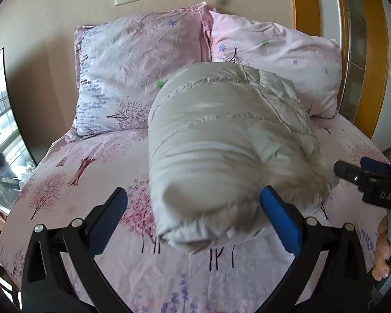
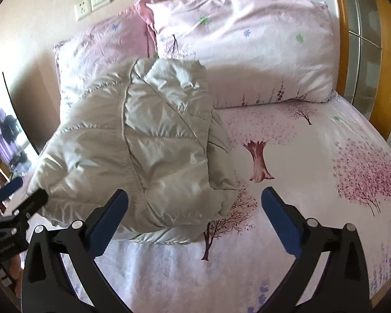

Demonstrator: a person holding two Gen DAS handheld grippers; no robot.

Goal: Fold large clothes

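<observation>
Pale grey quilted puffer jacket (image 1: 221, 143), folded into a puffy bundle, on the floral bedsheet (image 1: 91, 182).

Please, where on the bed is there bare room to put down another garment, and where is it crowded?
Free: the sheet between the folded jacket and the bed's right edge, below the right pillow; also the sheet left of the jacket, below the left pillow. Crowded: the head of the bed, where both pillows lie with the jacket just in front of them.
</observation>
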